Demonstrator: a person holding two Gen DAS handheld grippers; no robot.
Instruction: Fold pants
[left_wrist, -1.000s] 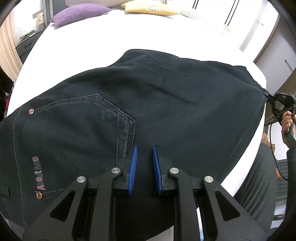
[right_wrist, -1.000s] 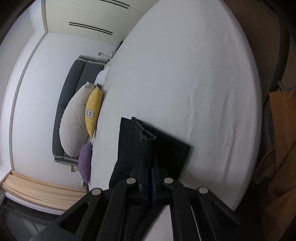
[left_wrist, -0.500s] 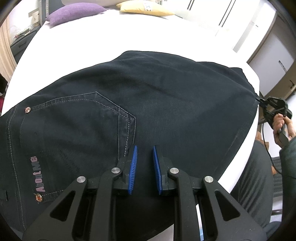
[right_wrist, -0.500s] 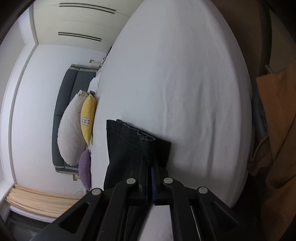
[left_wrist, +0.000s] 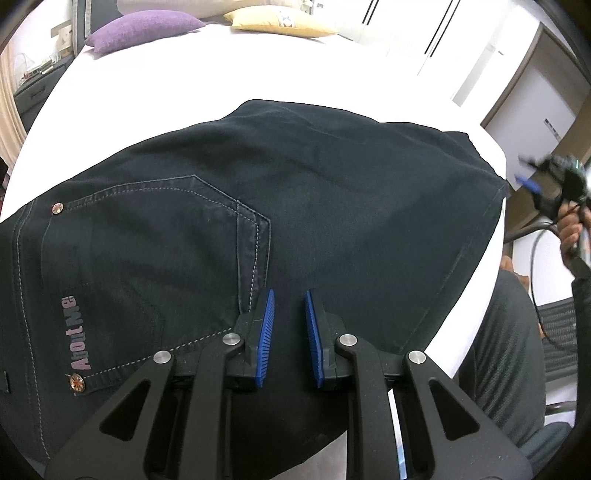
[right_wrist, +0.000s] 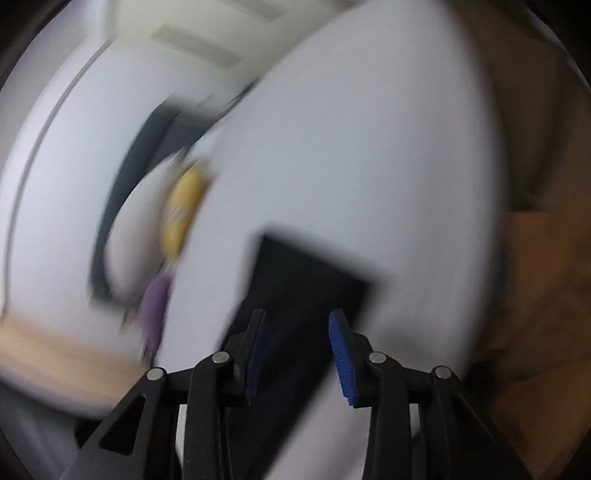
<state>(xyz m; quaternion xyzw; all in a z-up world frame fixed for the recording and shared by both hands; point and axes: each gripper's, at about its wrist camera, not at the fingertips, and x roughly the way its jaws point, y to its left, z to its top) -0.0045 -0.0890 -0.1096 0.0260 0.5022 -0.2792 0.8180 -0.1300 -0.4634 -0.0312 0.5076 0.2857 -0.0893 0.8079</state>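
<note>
Since a second ago the right gripper has let go of the trouser hem: its blue ribbed pads, then pinched shut on the cloth, now stand apart and are opening, with the dark fabric lying beyond the gap rather than pressed by either pad. In the left wrist view that same gripper sits off the bed's right edge in a person's hand, blurred, clear of the hem corner it was touching before.

Dark navy denim pants lie spread flat across the white bed sheet, folded so the back pocket faces up. On the pocket a pink-grey embroidered label reads "AboutMe" — run sideways along the seam — with a copper rivet at the upper pocket corner and another at the lower one. White topstitching outlines the pocket.

Just over the near edge of the pants, beside the pocket, is the left gripper; its blue pads show a narrow gap with only flat cloth seen through it — whether they pinch a fold beneath, I cannot tell.

At the head of the bed rest a purple cushion and a yellow cushion with a small patterned patch whose marks cannot be read. The right wrist view is heavily smeared.
</note>
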